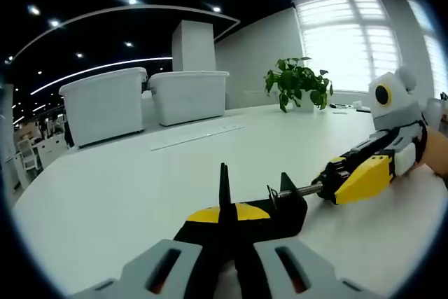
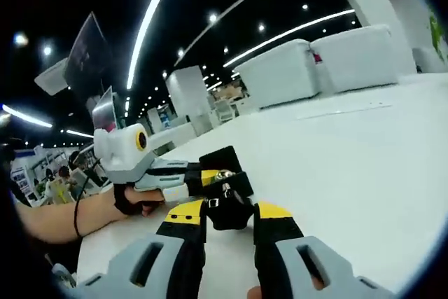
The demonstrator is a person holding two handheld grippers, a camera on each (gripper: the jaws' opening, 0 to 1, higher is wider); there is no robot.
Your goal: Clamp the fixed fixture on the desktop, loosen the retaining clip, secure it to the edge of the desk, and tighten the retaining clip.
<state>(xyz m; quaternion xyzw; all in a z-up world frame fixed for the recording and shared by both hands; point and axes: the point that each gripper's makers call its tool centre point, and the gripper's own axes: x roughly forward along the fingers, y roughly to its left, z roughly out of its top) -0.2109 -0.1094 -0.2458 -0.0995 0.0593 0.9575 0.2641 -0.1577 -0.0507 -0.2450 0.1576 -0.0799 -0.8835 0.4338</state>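
Observation:
A black clamp fixture (image 1: pixel 285 204) with a thin upright plate sits low over the white desk (image 1: pixel 126 187). My left gripper (image 1: pixel 227 223), with yellow and black tips, is shut on its body. A threaded screw (image 1: pixel 306 189) sticks out of the fixture to the right. My right gripper (image 1: pixel 334 181) comes in from the right and is shut on the screw's end. In the right gripper view, my right gripper (image 2: pixel 229 220) has the screw's black knob (image 2: pixel 228 208) between its fingers. Behind it the left gripper (image 2: pixel 192 173) holds the fixture (image 2: pixel 222 160), with a person's hand (image 2: pixel 133 204) on its handle.
Two white tub chairs (image 1: pixel 105 106) (image 1: pixel 190 96) stand beyond the desk's far edge. A potted plant (image 1: pixel 297 82) sits at the back right. A long pale strip (image 1: pixel 199 134) lies flat on the desk. The desk's curved edge (image 1: pixel 31 187) runs along the left.

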